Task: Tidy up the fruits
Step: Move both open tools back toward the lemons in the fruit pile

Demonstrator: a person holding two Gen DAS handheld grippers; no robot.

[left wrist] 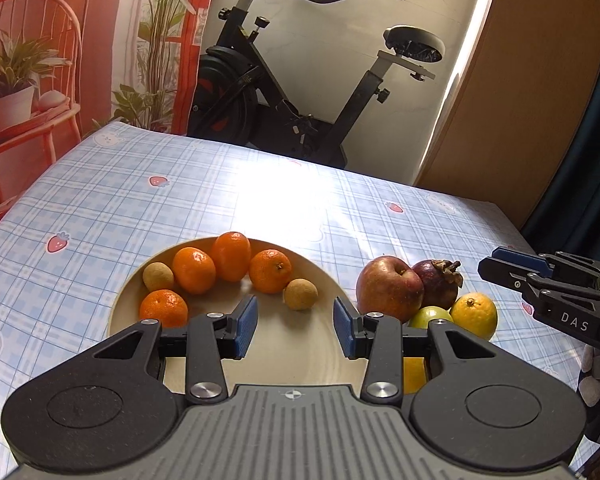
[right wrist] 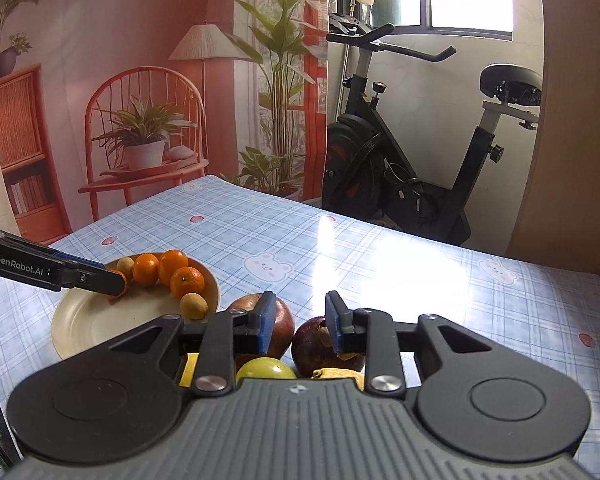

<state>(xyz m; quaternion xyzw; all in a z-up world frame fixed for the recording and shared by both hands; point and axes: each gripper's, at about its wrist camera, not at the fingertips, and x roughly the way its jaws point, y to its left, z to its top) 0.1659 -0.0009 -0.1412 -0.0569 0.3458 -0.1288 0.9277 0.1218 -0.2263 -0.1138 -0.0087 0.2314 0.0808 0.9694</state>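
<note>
Left tongs [left wrist: 296, 326]: apart, empty, above plate [left wrist: 132, 292].
Right tongs [right wrist: 300, 322]: apart, empty, above apple [right wrist: 286, 322], beside plate.

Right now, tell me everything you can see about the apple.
The apple is red with yellowish streaks and a dull, slightly wrinkled skin. It sits upright on the tablecloth, its stem dimple facing up, just right of the plate in the left wrist view. It touches the dark mangosteen beside it and a green fruit in front. No hand-held gripper holds it; it looks whole and uncut.
</note>
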